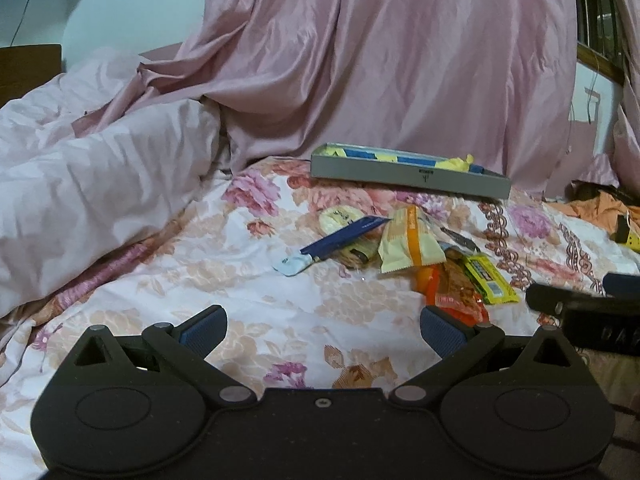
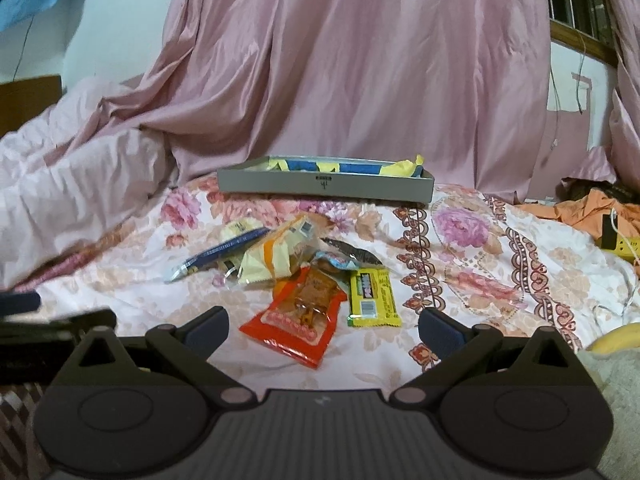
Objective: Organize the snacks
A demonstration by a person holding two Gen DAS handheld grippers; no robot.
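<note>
Several snack packets lie in a heap on the floral bedsheet. In the right wrist view a red-orange packet (image 2: 298, 318) lies closest, just ahead of my open right gripper (image 2: 322, 330), with a yellow bar (image 2: 372, 294), a cream-and-orange wrapper (image 2: 272, 256) and a blue stick pack (image 2: 222, 254) behind it. The left wrist view shows the blue stick pack (image 1: 340, 240), cream wrapper (image 1: 410, 240) and yellow bar (image 1: 490, 278) ahead and right of my open, empty left gripper (image 1: 322, 330). A grey tray (image 2: 324, 184) holding blue and yellow packets sits farther back; it appears as the grey tray (image 1: 408, 172) in the left view.
A pink curtain (image 2: 360, 72) hangs behind the tray. Bunched pale bedding (image 1: 92, 176) rises on the left. Orange cloth (image 2: 580, 210) and a yellow object (image 2: 622, 246) lie at the right edge. A banana tip (image 2: 618, 340) shows at lower right. The other gripper (image 1: 592, 316) enters from the right.
</note>
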